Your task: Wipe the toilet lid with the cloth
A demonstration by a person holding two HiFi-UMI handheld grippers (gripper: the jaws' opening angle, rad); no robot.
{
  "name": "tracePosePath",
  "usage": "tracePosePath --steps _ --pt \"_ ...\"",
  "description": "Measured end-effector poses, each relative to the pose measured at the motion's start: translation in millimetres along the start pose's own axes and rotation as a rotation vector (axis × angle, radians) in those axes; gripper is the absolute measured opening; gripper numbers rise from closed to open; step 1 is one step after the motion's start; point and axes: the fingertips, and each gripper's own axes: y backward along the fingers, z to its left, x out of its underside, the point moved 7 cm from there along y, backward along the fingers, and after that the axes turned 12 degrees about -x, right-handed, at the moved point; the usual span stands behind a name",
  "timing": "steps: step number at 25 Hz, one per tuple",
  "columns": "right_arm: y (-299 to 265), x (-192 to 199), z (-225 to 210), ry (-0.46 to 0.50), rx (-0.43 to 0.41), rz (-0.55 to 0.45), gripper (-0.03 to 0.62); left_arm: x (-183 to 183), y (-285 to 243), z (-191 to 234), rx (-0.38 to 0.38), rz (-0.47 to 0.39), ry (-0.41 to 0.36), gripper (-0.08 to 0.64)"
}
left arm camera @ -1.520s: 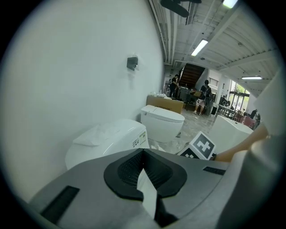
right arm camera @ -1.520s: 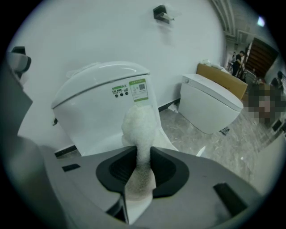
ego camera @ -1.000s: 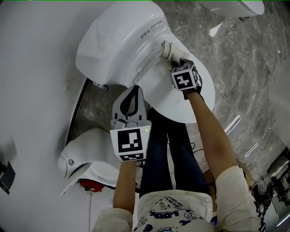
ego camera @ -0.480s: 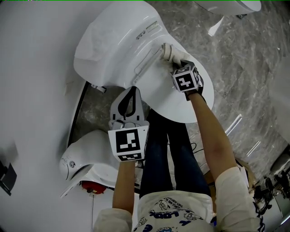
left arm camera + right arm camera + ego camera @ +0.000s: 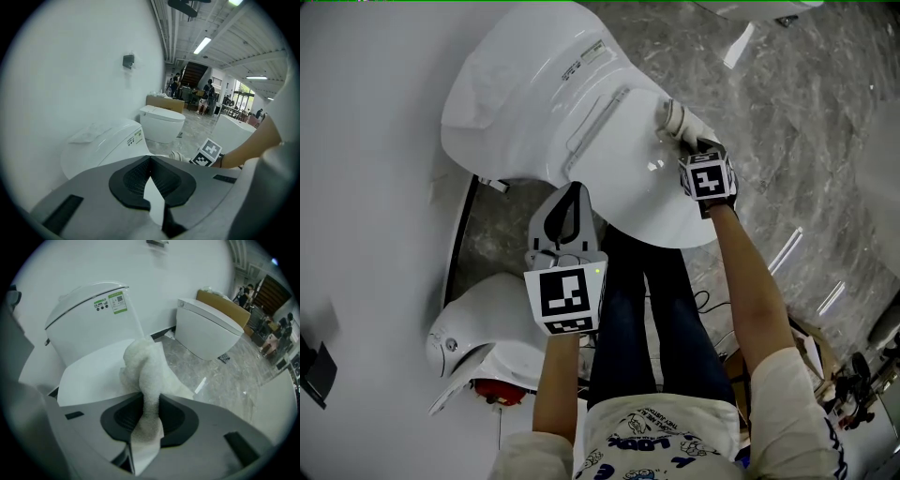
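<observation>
In the head view, the glossy white oval toilet lid [image 5: 614, 164] lies closed. The right gripper [image 5: 692, 142] is at the lid's far right edge, with the fluffy white cloth [image 5: 675, 119] bunched just ahead of it. Its jaws are hidden there under its marker cube. The left gripper [image 5: 572, 192] is held by the lid's near-left edge, well apart from the cloth.

The left gripper view shows its jaws pressed together at the tips with nothing between them. Only this view takes in distant people [image 5: 206, 96], too small to make out.

In the right gripper view, the jaws pinch the cloth. A strip runs back between them, and the heap in front touches the lid. Behind it stands the white cistern with a green label [image 5: 101, 317].
</observation>
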Motion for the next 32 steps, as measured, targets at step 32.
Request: tracePosePath --steps 32 --pt "78 221 -33 -0.614 0.195 -0.056 0.087 14 31 -51 0.087 -0.01 -0.033 0.003"
